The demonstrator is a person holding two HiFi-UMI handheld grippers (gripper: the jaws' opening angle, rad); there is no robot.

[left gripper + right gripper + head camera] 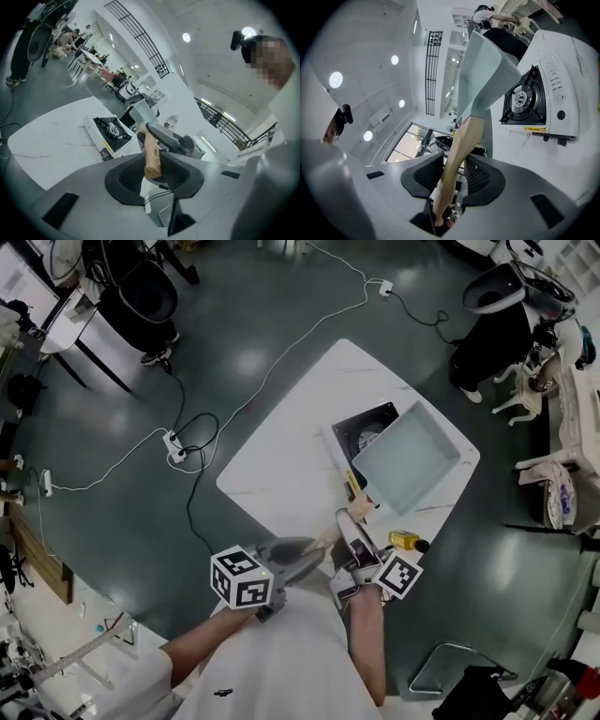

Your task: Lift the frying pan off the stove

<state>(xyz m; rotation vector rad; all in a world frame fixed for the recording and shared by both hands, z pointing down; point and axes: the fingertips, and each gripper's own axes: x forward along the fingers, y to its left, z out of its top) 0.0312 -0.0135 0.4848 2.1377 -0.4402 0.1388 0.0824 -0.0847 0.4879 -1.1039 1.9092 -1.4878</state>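
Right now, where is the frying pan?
Head view, centre right: the frying pan hangs above the stove, its wooden handle held by the left gripper and right gripper.

The table [281, 465] stood before the person, at 12 o'clock in the head view. The stove [361, 427] sat on the table's 2 o'clock part. The pan [412, 456] hung over the stove's 4 o'clock side, clear of it. Its handle [461, 145] ran back toward 7 o'clock. The right gripper [457, 176] clamped the handle nearer the pan. The left gripper [152, 166] clamped the handle's end, behind the right one. A small object [405, 540] lay near the table's 5 o'clock edge, close to the right gripper. On the floor, one power strip [175, 448] lay at the table's 9 o'clock. Another power strip [382, 287] lay well off at 12 o'clock.
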